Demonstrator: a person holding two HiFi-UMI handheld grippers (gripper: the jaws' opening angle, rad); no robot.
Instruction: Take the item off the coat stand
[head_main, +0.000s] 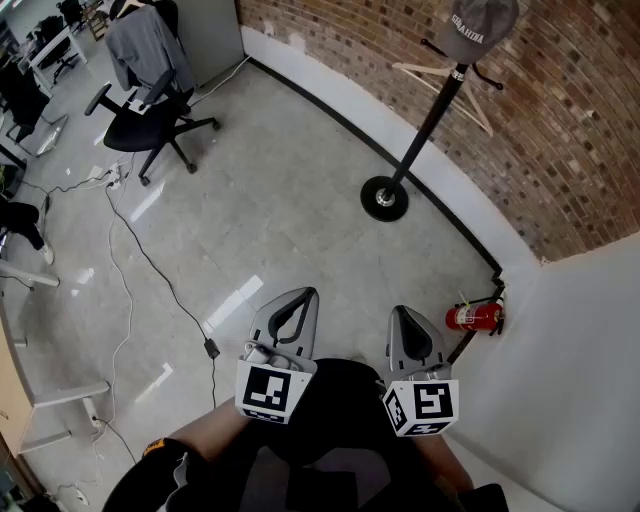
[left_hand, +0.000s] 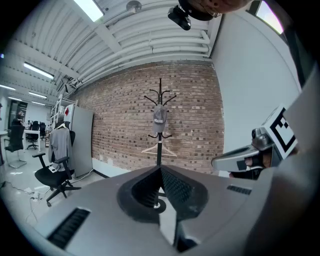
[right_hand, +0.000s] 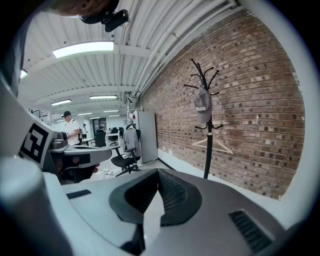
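A black coat stand (head_main: 430, 120) rises by the brick wall, far ahead of both grippers. A grey cap (head_main: 478, 27) hangs on its top and a wooden hanger (head_main: 445, 72) on a lower hook. The left gripper view shows the cap (left_hand: 159, 119) straight over my left gripper (left_hand: 160, 168), whose jaws meet at the tips with nothing between them. In the right gripper view the cap (right_hand: 202, 106) is up to the right of my right gripper (right_hand: 158, 171), which is shut and empty too. Both the left gripper (head_main: 305, 294) and the right gripper (head_main: 401, 313) are held low, near the person's body.
A red fire extinguisher (head_main: 474, 317) sits in the corner by the white wall, just right of the right gripper. An office chair (head_main: 150, 120) draped with a grey garment stands far left. Cables (head_main: 150, 268) run over the grey floor. A person (right_hand: 73, 131) stands far back in the office.
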